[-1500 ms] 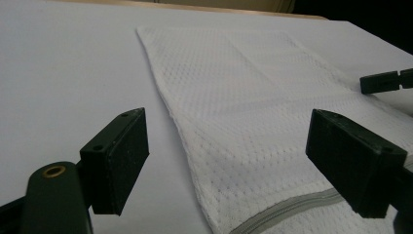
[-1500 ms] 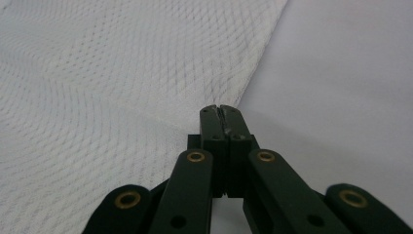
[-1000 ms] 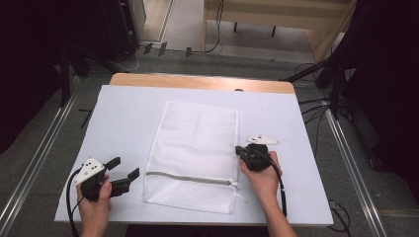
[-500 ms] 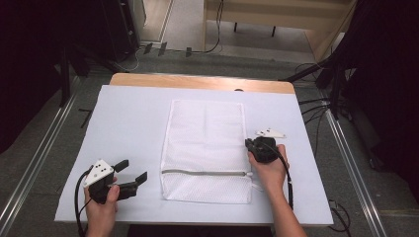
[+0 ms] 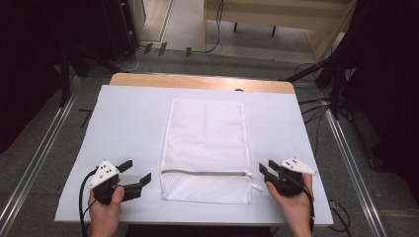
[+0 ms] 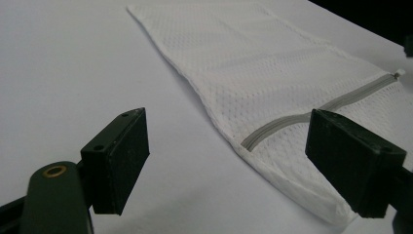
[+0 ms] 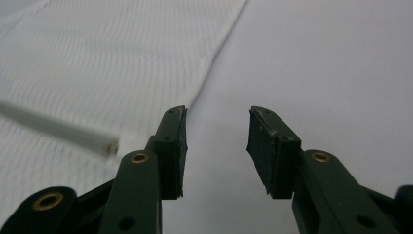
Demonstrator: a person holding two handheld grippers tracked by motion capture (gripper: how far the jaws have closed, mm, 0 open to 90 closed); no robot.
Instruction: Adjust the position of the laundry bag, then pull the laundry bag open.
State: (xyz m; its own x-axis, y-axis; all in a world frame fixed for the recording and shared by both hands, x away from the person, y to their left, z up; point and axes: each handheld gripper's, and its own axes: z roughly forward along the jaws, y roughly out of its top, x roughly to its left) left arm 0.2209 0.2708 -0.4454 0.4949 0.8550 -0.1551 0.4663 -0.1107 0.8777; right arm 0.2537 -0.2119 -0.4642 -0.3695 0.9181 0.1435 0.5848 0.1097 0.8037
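Jaws spread wide on the left gripper (image 5: 136,174), which grips nothing and sits in the person's left hand (image 5: 104,210) at the near left of the table (image 5: 123,123). Across the table, the right gripper (image 5: 264,170) rests in the right hand (image 5: 291,202) with its jaws parted a smaller way, also empty. Between the two lies a white mesh bag (image 5: 205,148), flat on the pale sheet, long side running near to far. A grey zipper (image 5: 205,173) crosses its near end, closed, its pull (image 5: 255,186) at the right edge just beside the right gripper. I can read no label or writing on the bag or tools. Cables (image 5: 316,106) trail on the floor to the right.
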